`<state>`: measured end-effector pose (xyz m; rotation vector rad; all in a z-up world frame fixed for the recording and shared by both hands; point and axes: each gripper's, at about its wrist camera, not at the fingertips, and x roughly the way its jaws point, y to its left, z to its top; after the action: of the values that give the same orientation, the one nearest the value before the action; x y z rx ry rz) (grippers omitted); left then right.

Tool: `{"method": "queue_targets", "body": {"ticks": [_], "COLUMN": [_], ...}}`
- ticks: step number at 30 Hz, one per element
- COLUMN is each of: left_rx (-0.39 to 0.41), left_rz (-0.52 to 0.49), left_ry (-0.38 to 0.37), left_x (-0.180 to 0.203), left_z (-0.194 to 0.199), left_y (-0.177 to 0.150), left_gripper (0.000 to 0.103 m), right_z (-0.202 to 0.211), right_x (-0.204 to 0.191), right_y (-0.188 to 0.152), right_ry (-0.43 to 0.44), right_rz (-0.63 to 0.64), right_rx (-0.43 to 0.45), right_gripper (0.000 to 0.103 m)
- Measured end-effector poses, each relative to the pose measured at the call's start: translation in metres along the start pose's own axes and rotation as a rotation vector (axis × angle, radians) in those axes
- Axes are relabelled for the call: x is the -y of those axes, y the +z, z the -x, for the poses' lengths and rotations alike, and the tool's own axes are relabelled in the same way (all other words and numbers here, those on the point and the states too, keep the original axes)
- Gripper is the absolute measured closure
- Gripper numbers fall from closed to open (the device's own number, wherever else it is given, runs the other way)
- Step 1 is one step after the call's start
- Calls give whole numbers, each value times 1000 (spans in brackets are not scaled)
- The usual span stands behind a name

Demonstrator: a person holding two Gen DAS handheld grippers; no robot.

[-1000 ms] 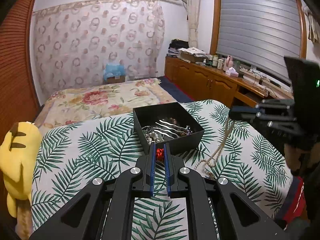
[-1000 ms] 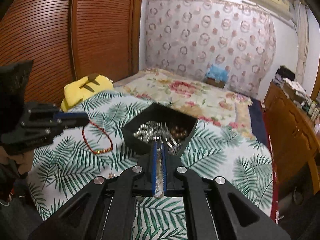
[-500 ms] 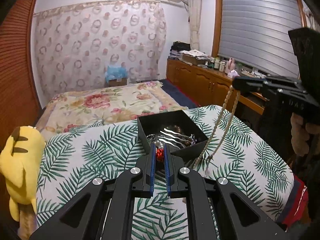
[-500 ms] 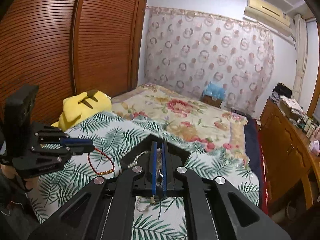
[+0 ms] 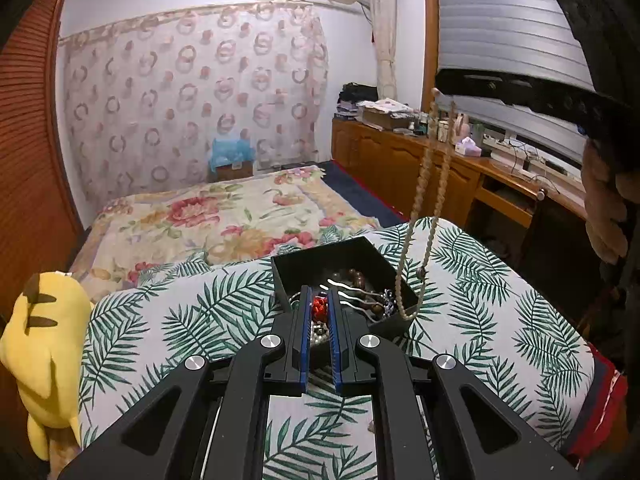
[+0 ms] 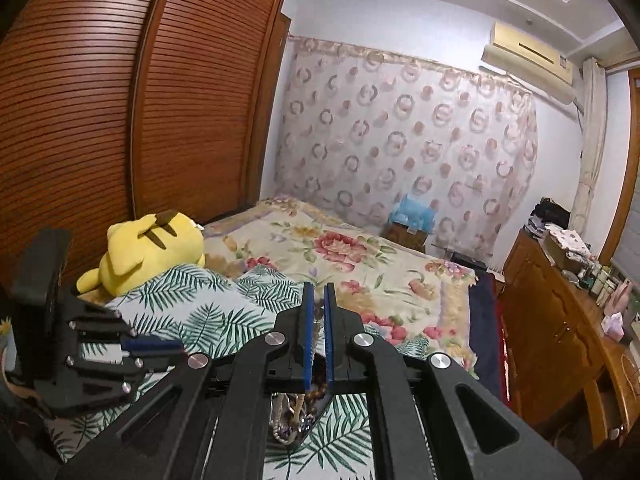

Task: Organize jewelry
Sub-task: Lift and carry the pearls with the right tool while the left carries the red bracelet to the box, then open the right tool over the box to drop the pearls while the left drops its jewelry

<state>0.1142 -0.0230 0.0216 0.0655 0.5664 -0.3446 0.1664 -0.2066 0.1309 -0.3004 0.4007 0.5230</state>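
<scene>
The left gripper [image 5: 320,312] is covering the near side of the box [image 5: 320,258], so some jewelry inside is hiding. The necklace [image 5: 424,184] is looking blurry near the top. In the right view, the right gripper [image 6: 317,308] is hiding most of the box, and the necklace is only peeking out underneath.

We see our left gripper [image 5: 320,308] and right gripper [image 6: 318,304] alike: matte black linkages, silver round screws, blue ribbed fingers [image 5: 305,320] toward twelve o'clock
</scene>
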Motion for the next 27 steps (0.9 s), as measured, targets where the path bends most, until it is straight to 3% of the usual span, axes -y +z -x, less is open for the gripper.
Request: {"method": "queue_targets", "body": {"ticks": [16,27], "left_rx": [2,-32], "left_rz": [-13,6], "left_ry": [1,11], "left_x": [3,-1], "left_z": [-18,-46], "left_y": [21,23], "left_gripper": [96,96], "right_z": [-39,-108], "right_x": [19,14], "right_y": [9,-60], "right_ry": [-29,5], "right_rz": [-28,-76], "right_rx": [-11,-198], "right_gripper": [98,98]}}
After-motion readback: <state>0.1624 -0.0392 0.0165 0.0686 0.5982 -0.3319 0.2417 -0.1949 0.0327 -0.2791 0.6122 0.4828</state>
